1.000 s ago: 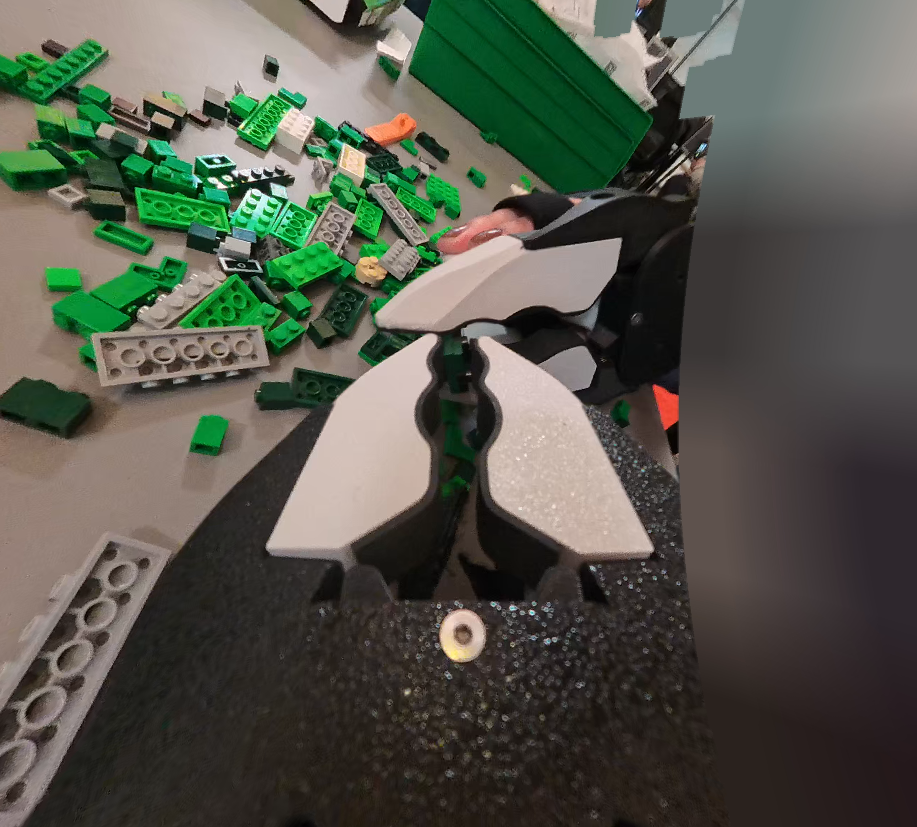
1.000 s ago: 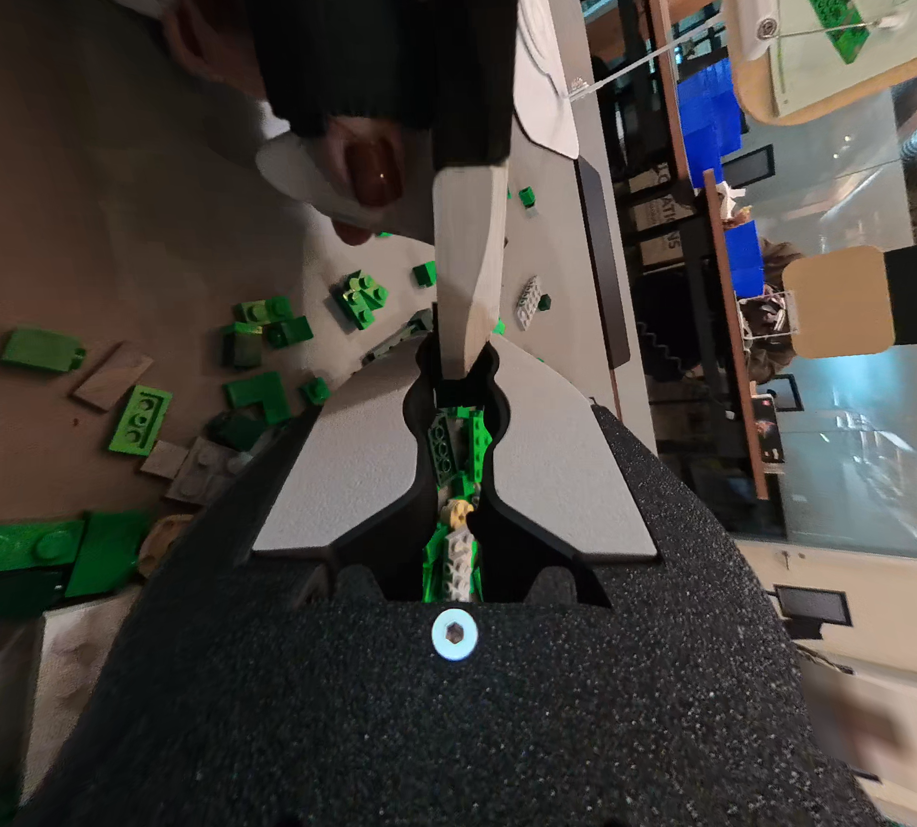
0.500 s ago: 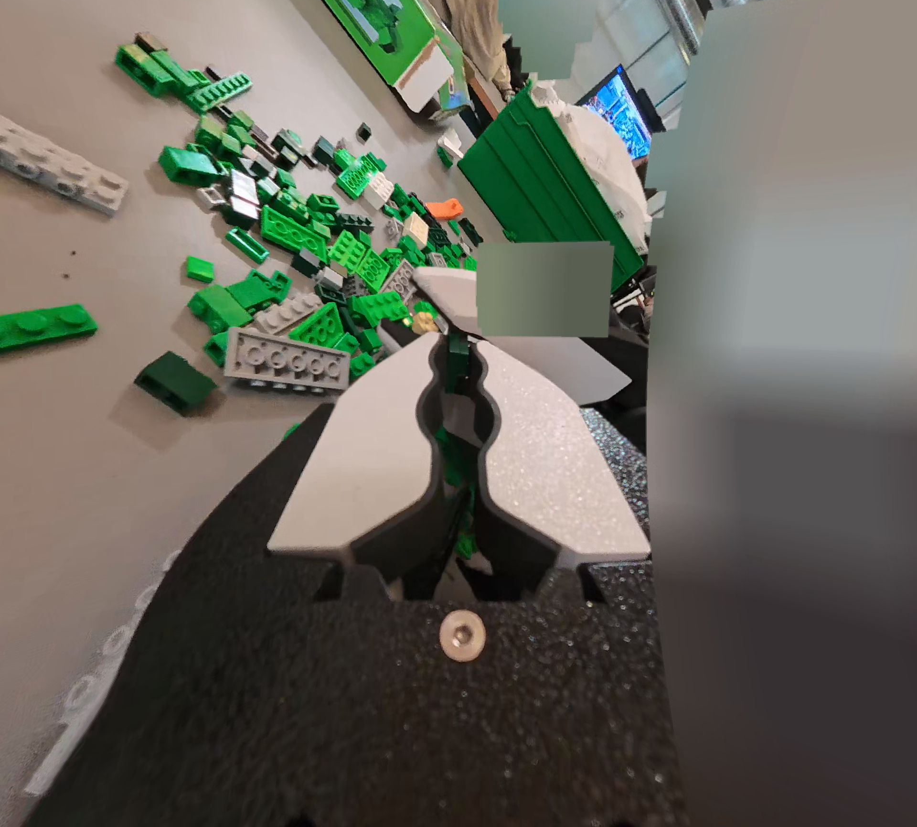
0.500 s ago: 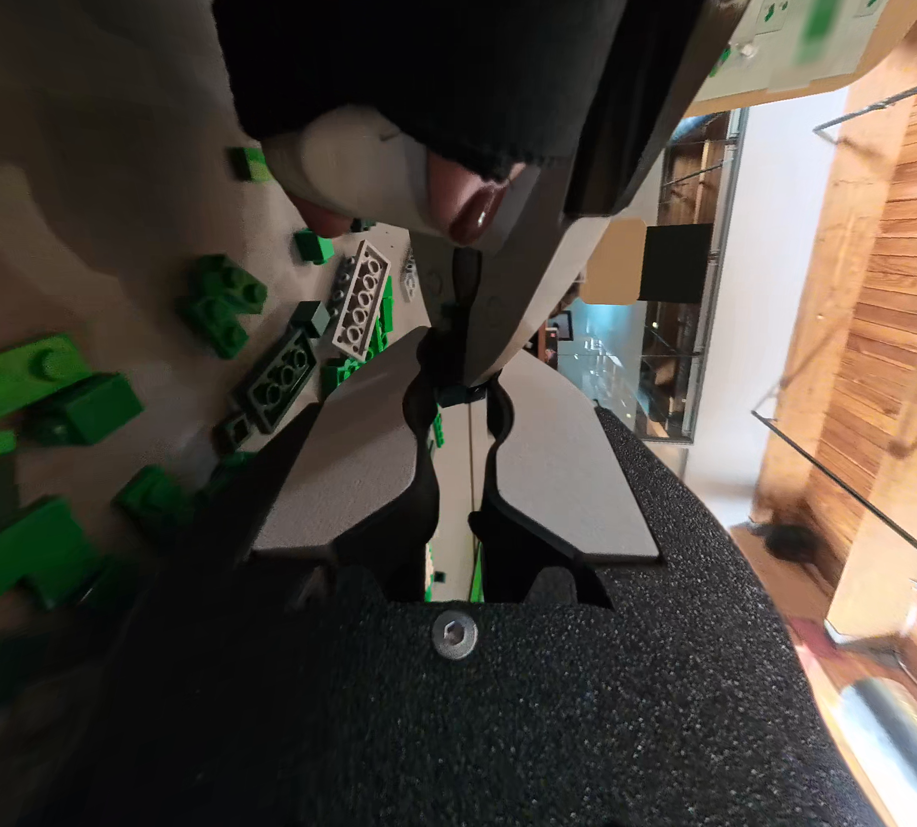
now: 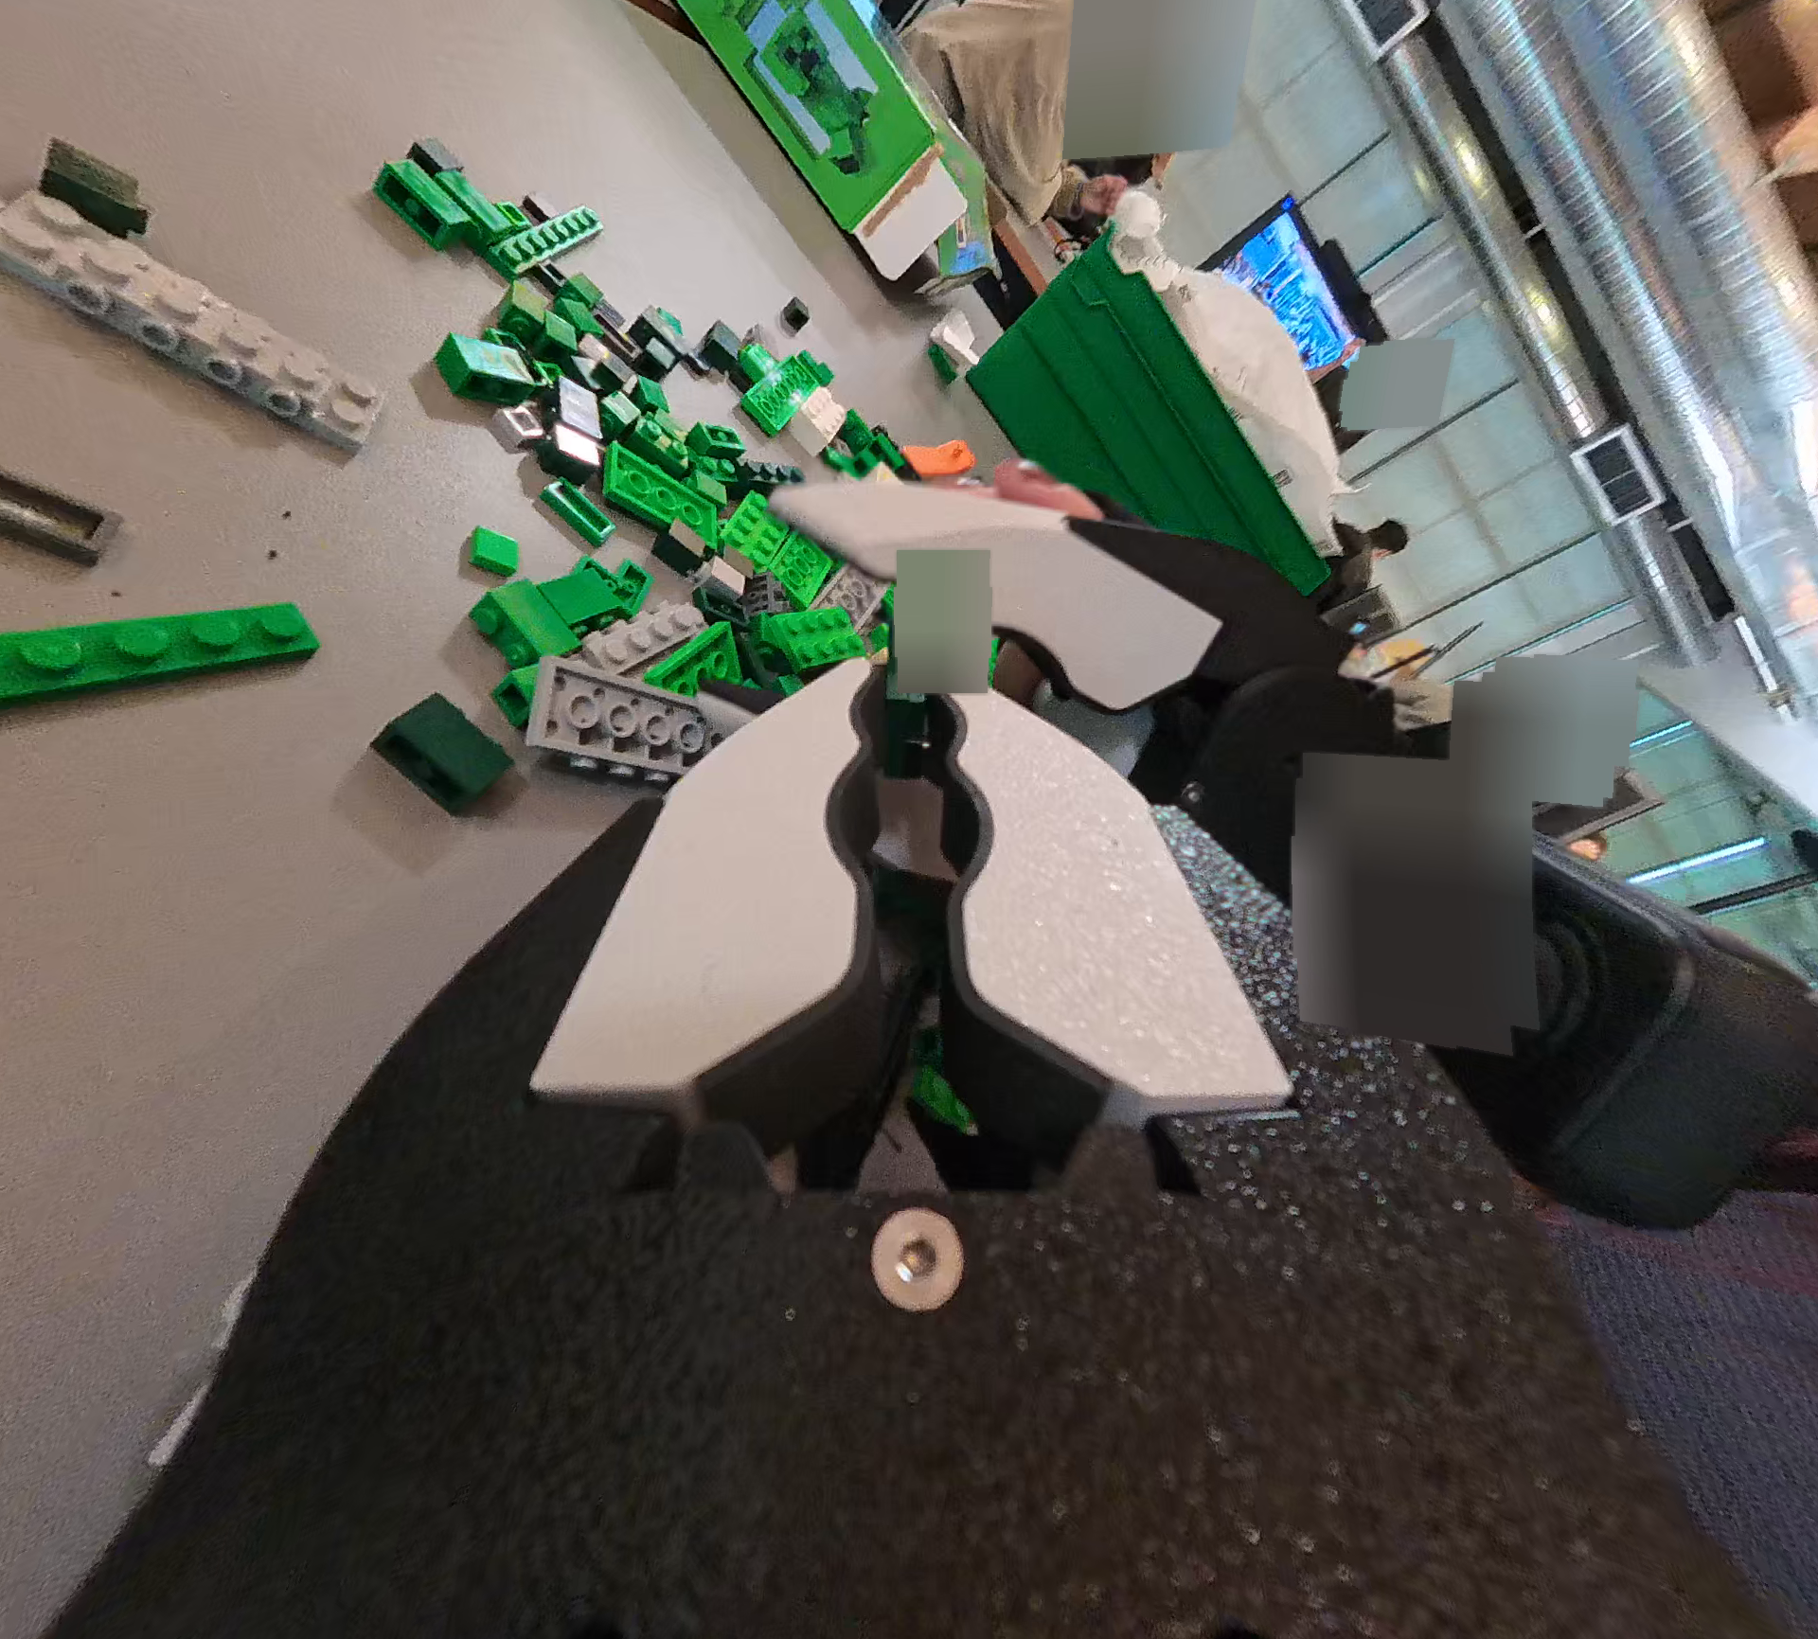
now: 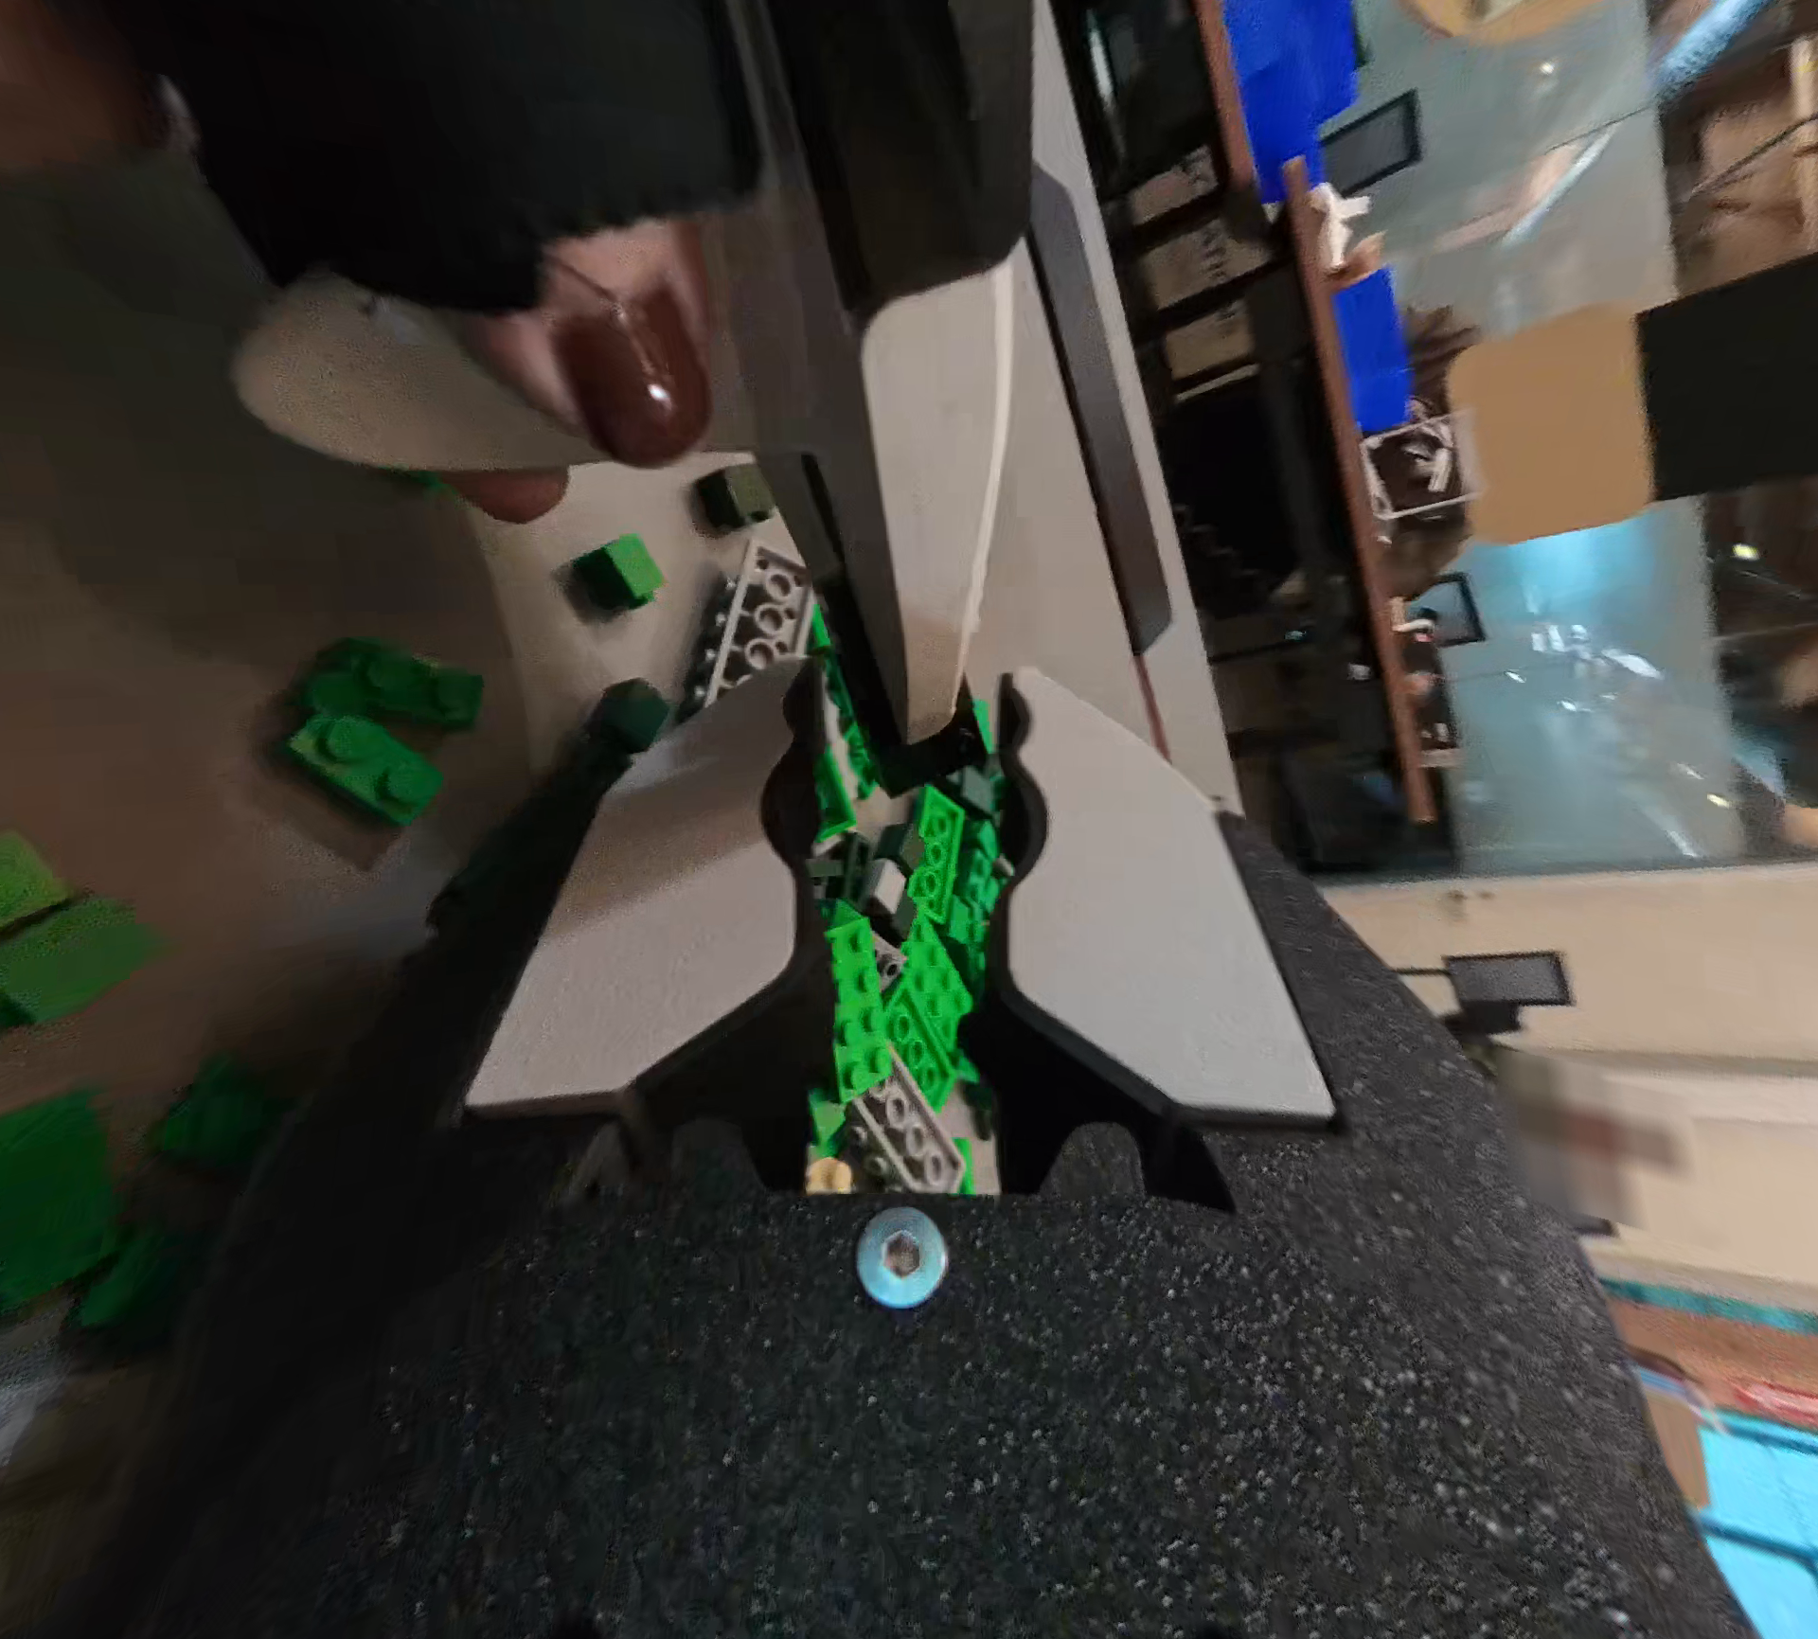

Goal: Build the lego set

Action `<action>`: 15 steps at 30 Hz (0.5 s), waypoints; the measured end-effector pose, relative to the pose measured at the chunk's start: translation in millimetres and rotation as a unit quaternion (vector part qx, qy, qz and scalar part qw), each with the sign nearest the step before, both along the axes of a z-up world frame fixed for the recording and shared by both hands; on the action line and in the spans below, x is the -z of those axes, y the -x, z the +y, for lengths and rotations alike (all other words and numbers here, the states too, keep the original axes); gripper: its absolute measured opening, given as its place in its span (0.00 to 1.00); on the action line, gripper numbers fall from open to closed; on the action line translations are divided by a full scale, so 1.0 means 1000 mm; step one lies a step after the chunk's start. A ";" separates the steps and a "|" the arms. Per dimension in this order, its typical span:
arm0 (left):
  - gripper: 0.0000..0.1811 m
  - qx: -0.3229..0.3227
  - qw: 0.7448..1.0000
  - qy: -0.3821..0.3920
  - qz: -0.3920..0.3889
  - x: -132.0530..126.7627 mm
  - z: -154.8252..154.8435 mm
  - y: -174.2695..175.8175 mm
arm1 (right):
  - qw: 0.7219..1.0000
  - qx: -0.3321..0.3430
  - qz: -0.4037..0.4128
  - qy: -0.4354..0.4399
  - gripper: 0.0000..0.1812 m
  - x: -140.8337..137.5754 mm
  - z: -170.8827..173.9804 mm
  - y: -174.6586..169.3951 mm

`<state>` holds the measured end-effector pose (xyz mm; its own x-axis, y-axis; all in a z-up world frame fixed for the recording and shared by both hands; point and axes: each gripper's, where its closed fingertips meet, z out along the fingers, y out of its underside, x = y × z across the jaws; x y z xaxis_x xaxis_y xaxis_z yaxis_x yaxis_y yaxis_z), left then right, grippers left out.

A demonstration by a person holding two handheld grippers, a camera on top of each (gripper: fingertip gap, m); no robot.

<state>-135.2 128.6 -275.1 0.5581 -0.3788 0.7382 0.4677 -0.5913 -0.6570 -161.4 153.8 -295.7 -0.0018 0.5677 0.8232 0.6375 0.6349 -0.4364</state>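
Observation:
My left gripper (image 5: 910, 697) is shut on a small dark green lego piece (image 5: 905, 741) and holds it above the table. In the right wrist view the left gripper's grey finger (image 6: 935, 510) comes down from the top, with that dark piece (image 6: 939, 765) at its tip. The tip sits between the jaws of my right gripper (image 6: 910, 692), which stand apart and do not touch it. The right gripper's grey fingers (image 5: 1082, 608) show just beyond the left tips. A hand (image 6: 630, 382) holds the left gripper.
A pile of green and grey lego pieces (image 5: 669, 510) lies on the grey table (image 5: 246, 952), with more (image 6: 915, 952) below the right gripper. Nearby are a long grey plate (image 5: 197, 333), a long green plate (image 5: 157, 657), a green bin (image 5: 1131, 401) and the set's box (image 5: 787, 18). Both grippers' tips are close together, under 4 cm apart. The long green plate (image 5: 157, 657) sits 7 cm or so from the ends of my right fingers.
The right gripper's jaws, nearly closed around the left gripper's tip, have opened wide. Both grippers have tilted, and the left view now sees farther across the table.

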 end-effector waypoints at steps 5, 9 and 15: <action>0.04 0.020 0.998 -0.007 0.060 0.005 -0.002 -0.004 | 0.998 -0.047 -0.016 0.039 0.09 0.006 -0.007 -0.003; 0.04 0.045 0.989 -0.031 0.137 0.009 -0.005 -0.004 | 0.994 -0.075 -0.039 0.071 0.12 0.012 -0.015 -0.005; 0.04 0.036 0.993 -0.029 0.110 0.006 -0.001 -0.002 | 0.999 -0.038 -0.025 -0.001 0.07 0.004 -0.004 -0.002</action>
